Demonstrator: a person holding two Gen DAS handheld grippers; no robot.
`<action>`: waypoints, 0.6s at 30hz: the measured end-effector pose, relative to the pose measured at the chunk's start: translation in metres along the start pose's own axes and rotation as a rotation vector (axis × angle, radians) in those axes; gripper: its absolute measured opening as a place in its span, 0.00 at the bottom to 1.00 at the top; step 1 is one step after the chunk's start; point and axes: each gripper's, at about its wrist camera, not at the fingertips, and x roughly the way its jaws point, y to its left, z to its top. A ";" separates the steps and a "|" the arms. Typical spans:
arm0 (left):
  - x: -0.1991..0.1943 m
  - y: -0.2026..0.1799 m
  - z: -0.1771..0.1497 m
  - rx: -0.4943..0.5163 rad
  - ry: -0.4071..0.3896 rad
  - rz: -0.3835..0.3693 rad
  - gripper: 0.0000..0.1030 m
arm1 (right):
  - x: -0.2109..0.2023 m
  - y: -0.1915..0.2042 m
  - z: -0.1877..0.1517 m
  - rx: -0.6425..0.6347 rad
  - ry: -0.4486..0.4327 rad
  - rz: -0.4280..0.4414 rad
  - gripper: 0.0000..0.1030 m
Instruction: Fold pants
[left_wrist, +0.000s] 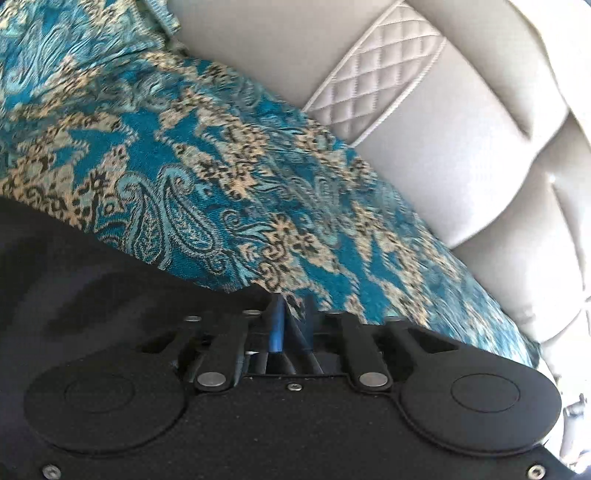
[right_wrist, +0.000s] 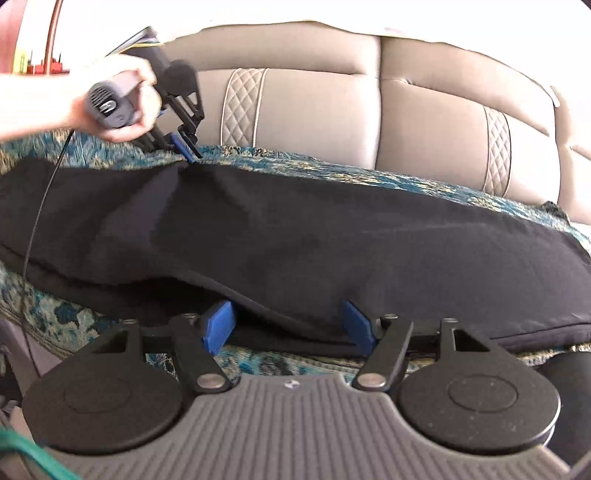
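Pants: we see the black pants (right_wrist: 295, 236) spread lengthwise across the patterned blue-and-gold cover (right_wrist: 55, 314) on the sofa seat, reaching from the far left to the right edge of the right wrist view.
Sofa: the beige sofa back (right_wrist: 314, 110) with quilted strips stands behind the pants.
Left gripper: in the right wrist view, the left gripper (right_wrist: 186, 149) sits at the far edge of the pants, on the left, held in a hand (right_wrist: 122, 99). Its jaws stand only a little apart; in its own view (left_wrist: 291, 314) dark cloth lies at the tips, but we cannot tell whether the blue pads press on it.
Right gripper: the right gripper (right_wrist: 288, 325) is at the near edge of the pants, jaws released and wide apart. The near hem of the pants lies between the two blue pads (right_wrist: 218, 325), neither of which presses on it.
Cable: a thin black cable (right_wrist: 40, 206) hangs from the left gripper across the pants.
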 end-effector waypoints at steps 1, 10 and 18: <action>-0.007 0.000 -0.002 0.028 -0.008 -0.011 0.39 | -0.004 -0.005 0.002 0.019 -0.006 0.009 0.77; -0.077 0.025 -0.065 0.354 -0.177 0.109 0.39 | 0.011 -0.019 0.054 0.047 -0.077 0.046 0.83; -0.109 0.065 -0.172 0.480 -0.229 0.154 0.37 | 0.105 0.015 0.110 -0.082 -0.027 0.072 0.83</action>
